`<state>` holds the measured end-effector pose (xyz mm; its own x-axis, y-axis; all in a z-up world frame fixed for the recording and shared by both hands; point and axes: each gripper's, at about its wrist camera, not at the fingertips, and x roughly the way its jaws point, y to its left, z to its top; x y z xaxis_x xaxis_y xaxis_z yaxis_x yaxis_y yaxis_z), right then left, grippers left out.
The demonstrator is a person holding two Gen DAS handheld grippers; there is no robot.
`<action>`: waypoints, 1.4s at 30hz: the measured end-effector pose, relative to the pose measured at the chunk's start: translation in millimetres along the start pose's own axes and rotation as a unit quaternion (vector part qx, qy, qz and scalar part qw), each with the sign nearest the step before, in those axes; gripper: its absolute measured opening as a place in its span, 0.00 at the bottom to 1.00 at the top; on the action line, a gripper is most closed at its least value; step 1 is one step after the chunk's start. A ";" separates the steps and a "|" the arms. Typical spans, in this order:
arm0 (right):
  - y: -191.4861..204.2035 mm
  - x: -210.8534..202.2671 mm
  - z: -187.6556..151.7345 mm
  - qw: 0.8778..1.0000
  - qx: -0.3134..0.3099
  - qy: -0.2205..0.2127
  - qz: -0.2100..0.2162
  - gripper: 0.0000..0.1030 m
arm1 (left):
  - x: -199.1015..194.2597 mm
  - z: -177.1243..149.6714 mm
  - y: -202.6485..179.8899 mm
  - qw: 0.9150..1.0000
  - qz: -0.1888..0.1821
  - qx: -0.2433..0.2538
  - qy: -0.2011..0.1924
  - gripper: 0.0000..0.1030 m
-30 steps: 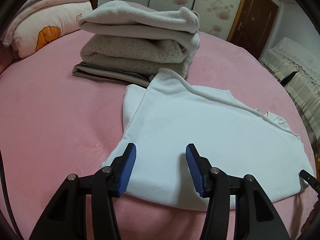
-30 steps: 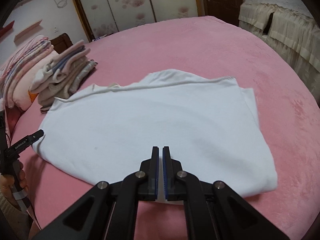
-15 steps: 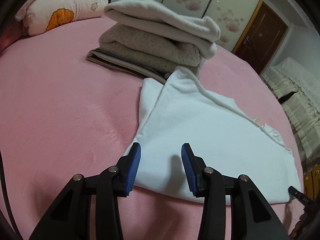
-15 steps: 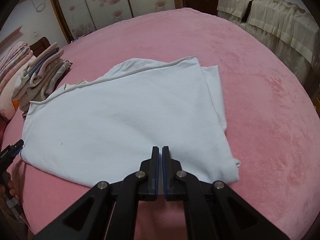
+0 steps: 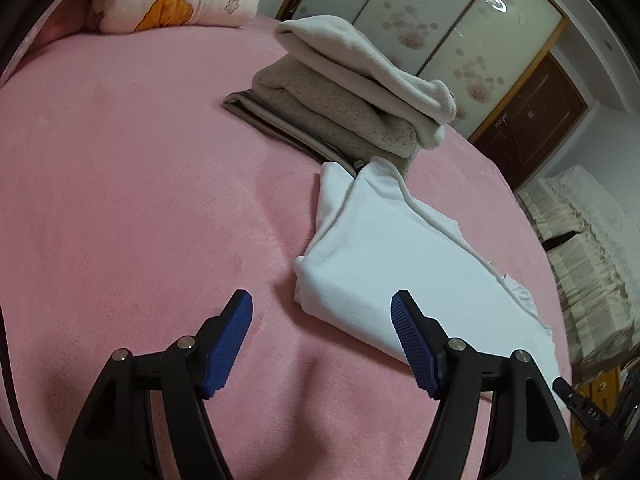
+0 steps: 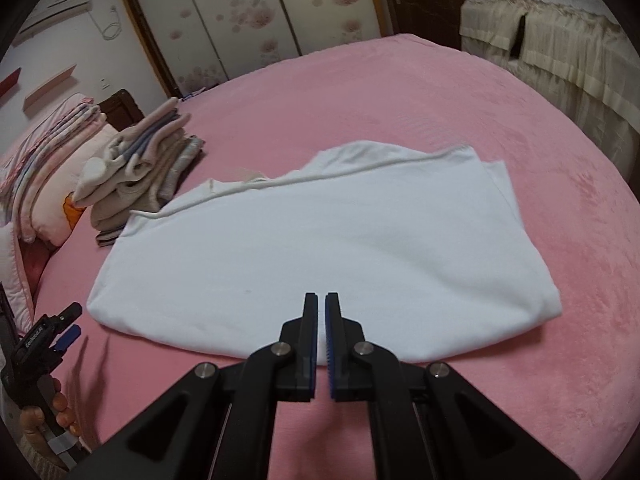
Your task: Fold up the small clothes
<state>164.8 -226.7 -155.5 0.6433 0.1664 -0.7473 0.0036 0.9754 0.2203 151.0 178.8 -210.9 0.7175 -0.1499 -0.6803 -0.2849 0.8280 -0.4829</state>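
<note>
the left tool (image 5: 322,316) is seen with its blue-padded fingers (image 5: 230,340) spread wide, and nothing is held between them; pink bed (image 5: 140,200) cover fills the gap, and the near corner of the white garment (image 5: 384,264) is found just ahead of the tool, toward its right finger. the garment is laid folded and mostly flat on the bed, with a raised hem running along its far edge. beyond it, a stack of folded clothes (image 5: 352,108) is set, the far corner of the garment touching its base, and a pillow (image 5: 172,4) is seen further off to the left. the right tool (image 6: 321,312) is brought nearly closed, only a thin slit being left between its fingers; it cannot be told whether any cloth is pinched, though the fingertips are placed over the garment's near edge (image 6: 320,248). in the right wrist view the left tool (image 6: 60,326) is caught at the lower left, beside the garment's left corner, and the stack (image 6: 140,164) is found ahead and to the left.
</note>
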 end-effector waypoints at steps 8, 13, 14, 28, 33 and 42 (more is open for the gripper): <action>28.9 0.5 2.0 1.000 -0.026 -0.004 0.014 0.05 | 23.5 -12.2 12.0 0.995 -0.046 -0.066 0.056 0.69; 28.6 3.8 0.2 1.000 -0.025 -0.001 0.013 0.05 | 33.9 -18.7 -0.3 0.992 -0.080 -0.068 0.074 0.69; 28.4 4.2 -0.1 1.000 -0.024 -0.001 0.013 0.05 | 35.5 -19.8 -2.8 0.991 -0.086 -0.069 0.077 0.69; 53.3 -3.2 3.9 0.999 -0.027 -0.003 0.030 0.05 | 30.6 -25.4 -26.7 0.987 -0.120 -0.062 0.082 0.69; 64.6 -7.9 -0.5 0.999 -0.037 -0.004 0.039 0.05 | 30.8 -28.5 -25.4 0.987 -0.120 -0.058 0.084 0.69; 70.8 -1.7 -7.5 0.998 -0.044 0.006 0.044 0.05 | 39.2 -30.2 -24.7 0.986 -0.124 -0.059 0.096 0.69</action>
<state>158.3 -156.9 -143.4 0.6286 0.2536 -0.7352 -0.1202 0.9657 0.2303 166.9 136.1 -242.3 0.6440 -0.4487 -0.6197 -0.1966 0.6857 -0.7008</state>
